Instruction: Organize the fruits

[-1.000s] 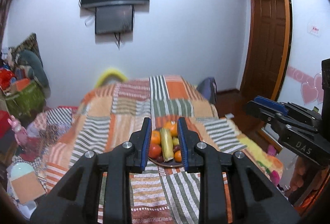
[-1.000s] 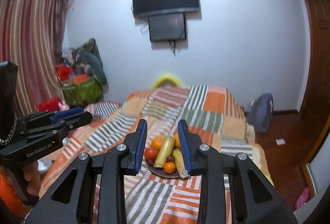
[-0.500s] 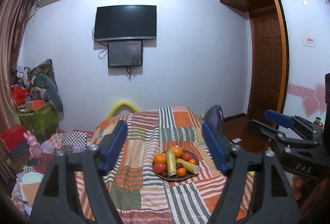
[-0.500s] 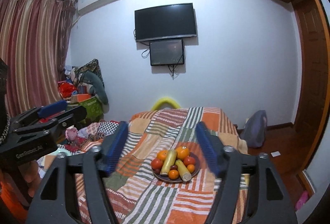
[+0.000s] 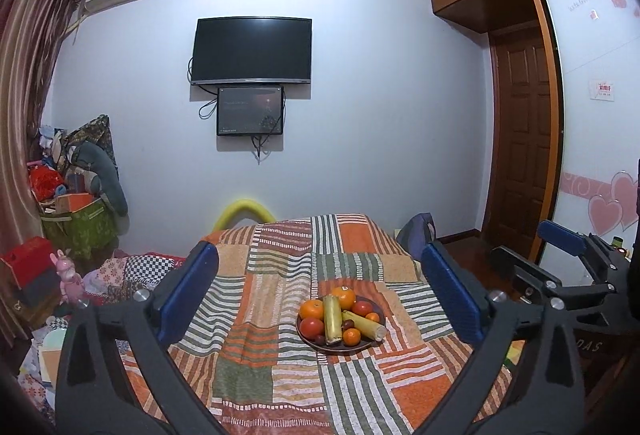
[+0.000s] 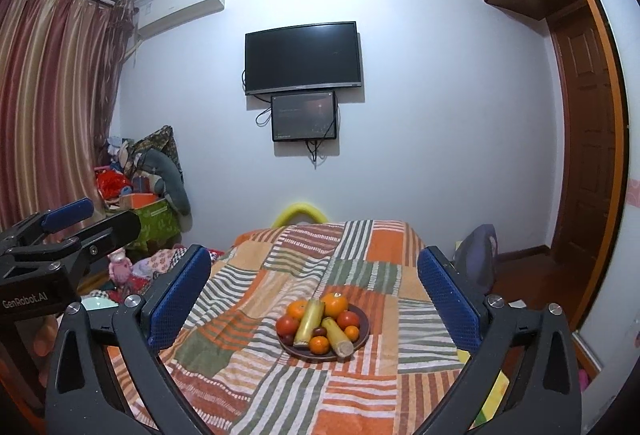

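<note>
A dark round plate (image 5: 362,346) (image 6: 362,319) sits on a bed with a striped patchwork blanket (image 5: 280,275) (image 6: 360,247). It holds oranges (image 5: 345,296) (image 6: 335,303), red tomatoes (image 5: 312,327) (image 6: 287,323), two yellow-green corn cobs (image 5: 332,317) (image 6: 309,321) and small dark fruits. My left gripper (image 5: 320,295) is wide open and empty, well short of the plate. My right gripper (image 6: 316,299) is wide open and empty, also short of the plate. Each gripper also shows at the edge of the other's view: right (image 5: 560,263), left (image 6: 72,227).
A TV (image 5: 251,51) and a smaller screen hang on the far wall. Piled bags and toys (image 5: 72,203) stand at the left by the curtain. A wooden door (image 5: 520,139) and a backpack (image 6: 480,247) are at the right. A yellow foam arc (image 5: 244,213) rises behind the bed.
Both grippers have opened from nearly shut to wide open. Both have risen and tilted up, so the plate now looks farther off and lower in view.
</note>
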The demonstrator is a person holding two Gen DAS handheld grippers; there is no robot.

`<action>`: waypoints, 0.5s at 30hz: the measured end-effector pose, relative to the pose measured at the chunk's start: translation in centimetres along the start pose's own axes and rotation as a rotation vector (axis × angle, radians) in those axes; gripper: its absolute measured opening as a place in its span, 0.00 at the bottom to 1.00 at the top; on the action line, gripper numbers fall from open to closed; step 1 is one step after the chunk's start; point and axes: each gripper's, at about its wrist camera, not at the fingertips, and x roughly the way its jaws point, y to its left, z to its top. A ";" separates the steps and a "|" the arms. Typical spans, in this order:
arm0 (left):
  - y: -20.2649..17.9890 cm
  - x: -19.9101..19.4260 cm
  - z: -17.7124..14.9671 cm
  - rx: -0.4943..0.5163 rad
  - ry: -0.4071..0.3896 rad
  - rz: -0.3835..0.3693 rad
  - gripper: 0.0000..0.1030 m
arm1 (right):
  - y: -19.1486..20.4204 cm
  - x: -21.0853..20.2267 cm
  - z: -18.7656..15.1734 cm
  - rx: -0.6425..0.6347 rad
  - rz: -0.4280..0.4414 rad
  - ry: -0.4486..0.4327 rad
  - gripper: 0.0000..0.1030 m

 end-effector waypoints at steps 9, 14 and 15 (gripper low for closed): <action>0.0 -0.1 0.0 -0.007 0.006 -0.004 1.00 | 0.1 -0.4 -0.1 0.001 -0.001 -0.004 1.00; 0.0 0.0 0.0 -0.006 0.009 -0.006 1.00 | 0.1 -0.5 -0.1 0.001 -0.002 -0.005 1.00; 0.0 0.1 -0.1 -0.006 0.010 -0.005 1.00 | 0.1 -0.5 -0.1 0.001 -0.003 -0.006 1.00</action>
